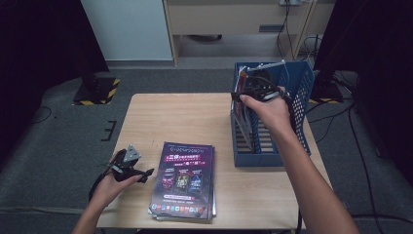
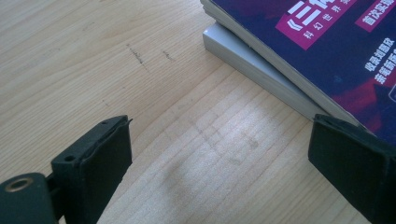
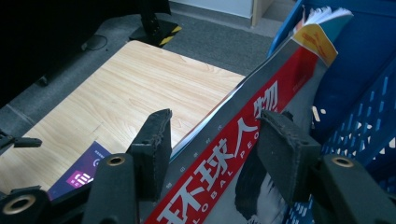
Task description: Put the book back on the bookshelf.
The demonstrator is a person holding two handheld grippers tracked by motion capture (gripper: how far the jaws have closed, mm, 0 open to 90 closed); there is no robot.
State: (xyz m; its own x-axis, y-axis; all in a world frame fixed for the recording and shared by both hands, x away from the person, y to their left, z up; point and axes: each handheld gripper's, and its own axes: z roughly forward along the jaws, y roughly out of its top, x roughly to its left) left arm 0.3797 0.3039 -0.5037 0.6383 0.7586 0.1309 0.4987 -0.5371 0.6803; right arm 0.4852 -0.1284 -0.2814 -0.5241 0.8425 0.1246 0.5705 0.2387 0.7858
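Black two-jaw grippers, matte jaws with brass-ringed screw holes; left gripper [image 1: 130, 166] carries grey triangular plate (bare forearms).

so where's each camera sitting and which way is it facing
High view: above the person's side, looking forward and down on the table; both forearms, left gripper, right gripper at the blue rack.
Left gripper view: on the left gripper, looking down at bare wood beside the stack, jaws open.
Right gripper view: on the right gripper, jaws astride the red magazine in the rack.
Shared: stack and table.
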